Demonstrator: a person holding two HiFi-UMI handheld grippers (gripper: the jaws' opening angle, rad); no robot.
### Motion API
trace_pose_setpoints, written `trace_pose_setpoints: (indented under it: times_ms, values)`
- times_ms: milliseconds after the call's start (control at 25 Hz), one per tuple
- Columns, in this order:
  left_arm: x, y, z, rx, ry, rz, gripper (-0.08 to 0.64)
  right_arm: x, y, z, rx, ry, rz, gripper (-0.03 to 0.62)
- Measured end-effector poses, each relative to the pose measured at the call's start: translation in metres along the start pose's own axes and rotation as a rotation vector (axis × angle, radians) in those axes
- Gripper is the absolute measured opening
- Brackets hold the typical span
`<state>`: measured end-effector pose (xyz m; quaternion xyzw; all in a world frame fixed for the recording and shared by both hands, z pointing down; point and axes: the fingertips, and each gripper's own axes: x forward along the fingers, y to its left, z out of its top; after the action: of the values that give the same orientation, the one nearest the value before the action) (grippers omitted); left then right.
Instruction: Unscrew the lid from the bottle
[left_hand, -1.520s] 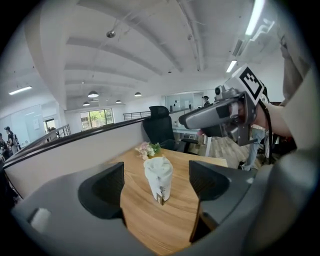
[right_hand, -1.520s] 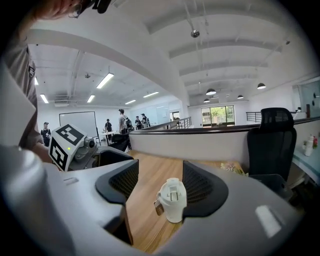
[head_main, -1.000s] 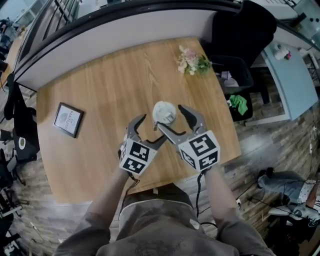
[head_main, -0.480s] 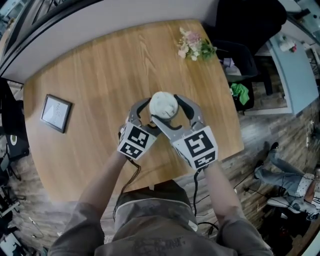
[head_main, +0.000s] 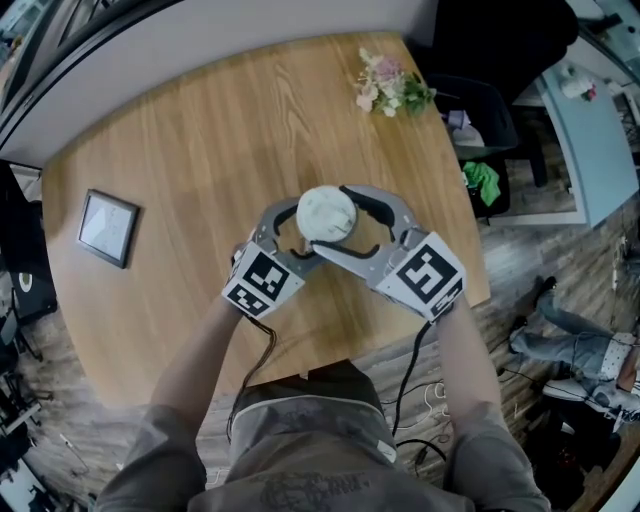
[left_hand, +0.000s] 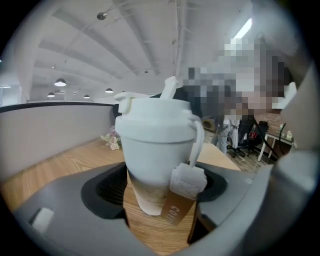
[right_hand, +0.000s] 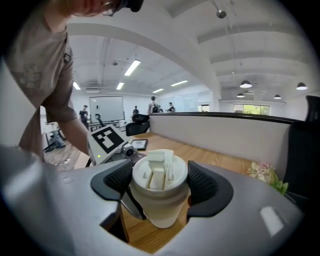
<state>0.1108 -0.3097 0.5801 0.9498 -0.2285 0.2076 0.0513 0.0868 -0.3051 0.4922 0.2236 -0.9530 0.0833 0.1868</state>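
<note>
A white bottle with a flip-spout lid stands upright on the wooden table. A white and brown tag hangs from its loop. My right gripper comes in from the right at lid height, and its black pads press on both sides of the lid. My left gripper reaches in lower, from the left. The bottle's tapered body stands between its jaws, which are closing. The tag hides its right pad, and I see no firm press on the body.
A framed picture lies at the table's left. A small bunch of flowers sits at the far right corner. Beyond the table's right edge stands a black bin, and there is clutter on the floor. A curved partition wall runs behind the table.
Both grippers came up from below the bottle and closed in around it. Since half a second ago the right gripper's marker cube has swung out to the right around the lid.
</note>
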Motion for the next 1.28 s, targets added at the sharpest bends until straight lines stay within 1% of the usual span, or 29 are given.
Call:
trace_pose_setpoints:
  times_ms: [80, 160, 240, 320, 400, 440, 520, 600, 680, 720, 760, 840, 920, 960, 1040, 1120, 1200, 1280]
  values:
    - [0.000, -0.001, 0.000, 0.014, -0.012, -0.021, 0.364, -0.002, 0.001, -0.001, -0.030, 0.000, 0.102, 0.348]
    - [0.001, -0.002, 0.000, 0.019, -0.021, -0.033, 0.364, -0.005, 0.001, -0.004, -0.066, 0.012, 0.177, 0.348]
    - [0.001, -0.002, 0.000, 0.019, -0.020, -0.038, 0.362, -0.005, 0.000, -0.006, -0.109, 0.031, 0.213, 0.345]
    - [0.001, -0.002, 0.000, 0.018, -0.013, -0.038, 0.363, -0.006, -0.001, -0.006, -0.126, 0.041, 0.215, 0.345]
    - [0.002, -0.001, 0.000, 0.017, -0.008, -0.036, 0.363, -0.005, -0.002, -0.006, -0.097, 0.038, 0.185, 0.347]
    - [0.002, -0.001, 0.000, 0.015, -0.005, -0.034, 0.362, -0.005, -0.004, -0.004, -0.058, 0.028, 0.154, 0.347]
    - [0.002, 0.000, -0.001, 0.008, 0.001, -0.028, 0.364, -0.007, -0.010, 0.001, 0.056, -0.019, 0.057, 0.356]
    - [0.002, -0.001, -0.002, -0.004, 0.008, -0.019, 0.362, -0.011, -0.012, 0.010, 0.169, -0.098, -0.064, 0.382]
    - [0.001, -0.001, -0.002, -0.015, 0.011, -0.006, 0.360, -0.011, -0.006, 0.016, 0.236, -0.152, -0.166, 0.407]
    - [0.001, -0.001, -0.002, -0.018, 0.010, 0.005, 0.359, -0.009, -0.004, 0.016, 0.241, -0.161, -0.218, 0.421]
    - [0.001, -0.001, -0.001, -0.022, 0.005, 0.019, 0.359, -0.006, -0.004, 0.015, 0.230, -0.160, -0.273, 0.423]
    - [0.000, 0.001, 0.000, -0.037, -0.008, 0.055, 0.359, 0.001, -0.008, 0.010, 0.191, -0.145, -0.378, 0.423]
    - [0.000, 0.002, 0.000, -0.054, -0.017, 0.085, 0.357, 0.006, -0.012, 0.003, 0.156, -0.111, -0.452, 0.423]
    - [0.000, 0.002, 0.000, -0.059, -0.019, 0.093, 0.357, 0.009, -0.014, 0.000, 0.139, -0.089, -0.477, 0.422]
    - [0.001, 0.002, 0.000, -0.064, -0.022, 0.098, 0.356, 0.011, -0.015, -0.002, 0.116, -0.068, -0.496, 0.422]
    - [0.001, 0.002, -0.001, -0.059, -0.022, 0.086, 0.354, 0.011, -0.015, -0.002, 0.111, -0.068, -0.479, 0.422]
    - [0.001, 0.001, -0.001, -0.052, -0.019, 0.063, 0.353, 0.012, -0.014, -0.002, 0.102, -0.064, -0.428, 0.422]
    - [0.001, 0.001, -0.002, -0.046, -0.015, 0.030, 0.351, 0.013, -0.012, -0.002, 0.084, -0.057, -0.346, 0.422]
